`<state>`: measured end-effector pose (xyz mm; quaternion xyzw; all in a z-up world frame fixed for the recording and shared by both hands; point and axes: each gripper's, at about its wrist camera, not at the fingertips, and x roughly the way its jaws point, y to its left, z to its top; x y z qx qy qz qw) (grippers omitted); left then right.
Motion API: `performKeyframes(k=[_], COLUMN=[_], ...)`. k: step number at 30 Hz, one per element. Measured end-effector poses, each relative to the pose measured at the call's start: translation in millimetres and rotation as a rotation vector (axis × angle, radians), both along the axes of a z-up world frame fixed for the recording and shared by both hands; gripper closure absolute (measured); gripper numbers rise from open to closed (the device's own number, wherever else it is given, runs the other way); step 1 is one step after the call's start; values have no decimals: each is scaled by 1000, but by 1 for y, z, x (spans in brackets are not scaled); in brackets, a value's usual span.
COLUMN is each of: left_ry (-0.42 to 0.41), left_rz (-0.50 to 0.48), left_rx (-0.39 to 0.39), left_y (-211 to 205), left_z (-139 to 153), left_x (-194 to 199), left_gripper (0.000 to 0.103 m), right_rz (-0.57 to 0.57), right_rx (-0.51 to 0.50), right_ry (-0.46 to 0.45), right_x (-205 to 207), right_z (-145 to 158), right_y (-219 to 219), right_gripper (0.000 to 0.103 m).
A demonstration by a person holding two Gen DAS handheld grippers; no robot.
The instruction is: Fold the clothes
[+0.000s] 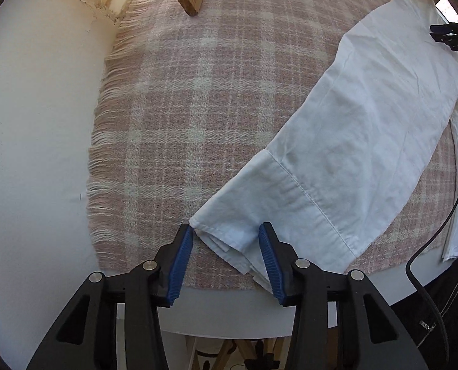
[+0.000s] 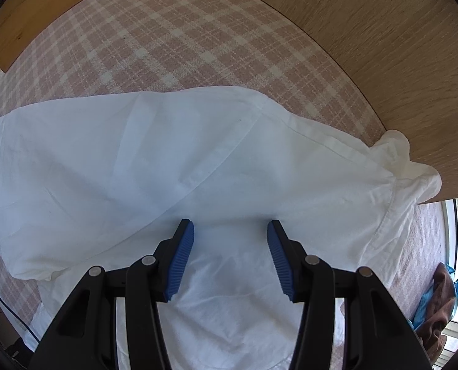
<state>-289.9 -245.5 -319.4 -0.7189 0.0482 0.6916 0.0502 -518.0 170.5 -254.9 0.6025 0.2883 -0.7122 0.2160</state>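
With my left gripper spread wide around the cuff of the white shirt on the plaid blanket, I'd pinch every layer squarely — my right gripper, equally wide, hovers over the body to pin it.

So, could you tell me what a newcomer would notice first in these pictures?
A white shirt sprawls across a pink plaid blanket, one sleeve stretched out toward the left tongs. Those stand open around the cuff, while the right tongs hang open over the shirt's body.
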Motion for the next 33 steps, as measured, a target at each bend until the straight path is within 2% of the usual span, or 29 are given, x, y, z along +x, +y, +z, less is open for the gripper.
performKeyframes(k=[3,5,7,10,13,14,17,19,20,23,26,28,30,33], left_ry=[29,51,73,144,203,219,205,194,189,173,200,234,219,208], left_rz=[16,17,23,51,63,67,62,59,57,52,89,131,129,113], left_rx=[43,11,-26,-38,-52,-47,-87,-114,-128,-169,-179,-174,-179,-236], left_y=[4,12,18,25,28,28,26,24,23,20,15,11,12,16], left_z=[0,0,2,18,37,42,30,21,17,4,-1,-1,-6,-13], left_x=[9,15,20,31,42,45,36,30,27,17,12,11,7,7], left_gripper=[94,97,98,98,98,98,98,98,98,97,97,97,97,88], right_rz=[3,-3,-12,-76,-171,-197,-209,-215,-208,-147,-132,-113,-41,89], right_rx=[5,2,-18,-136,-239,-243,-195,-177,-174,-98,-101,-164,-229,-192], right_ry=[4,3,-18,-52,-53,-37,-13,-46,-72,-66,-26,-9,-40,-56], right_x=[2,3,7,9,-6,-11,-23,-27,-24,-9,5,25,56,97], right_z=[1,1,6,29,54,59,56,42,35,14,18,38,54,49], right_y=[-2,-8,-17,-19,-8,-6,-5,-1,-1,-8,-8,-10,-20,-48], right_gripper=[54,54,54,54,53,53,53,53,53,53,53,53,53,53])
